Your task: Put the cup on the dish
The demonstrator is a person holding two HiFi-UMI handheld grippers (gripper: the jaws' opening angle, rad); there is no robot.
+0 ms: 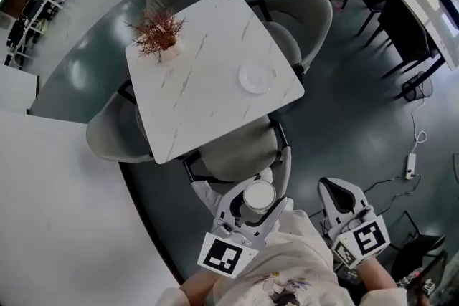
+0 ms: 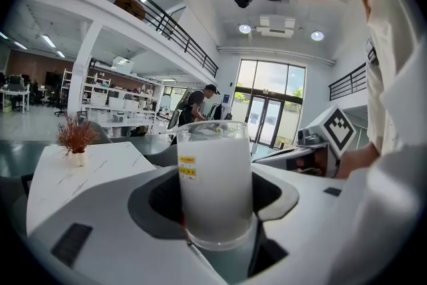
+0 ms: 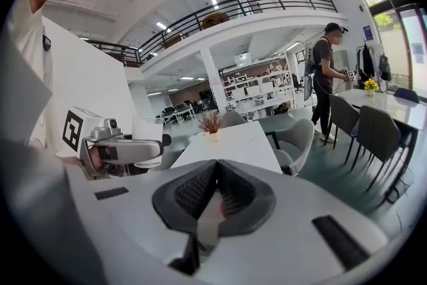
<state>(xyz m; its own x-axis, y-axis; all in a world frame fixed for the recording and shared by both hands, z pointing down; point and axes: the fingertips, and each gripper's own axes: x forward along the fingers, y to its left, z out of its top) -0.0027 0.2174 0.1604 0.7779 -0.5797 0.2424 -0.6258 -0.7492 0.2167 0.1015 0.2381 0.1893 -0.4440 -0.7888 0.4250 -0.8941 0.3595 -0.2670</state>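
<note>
Short of the surface (image 1: 201, 82), the left gripper (image 2: 215, 210) has its jaws clamped on the upright cup (image 2: 215, 173) for carrying, well apart from the dish (image 1: 257, 77), while the right gripper (image 3: 215, 200) rests with jaws together, idle.

A white marble-topped square table (image 1: 208, 75) stands at twelve o'clock on a dark teal floor (image 1: 344, 132), with grey padded chairs (image 1: 301, 18) around it and black chairs (image 1: 405, 32) at two o'clock.

Head view looks steeply down on the table (image 1: 208, 68); both gripper views face that table, roughly level
</note>
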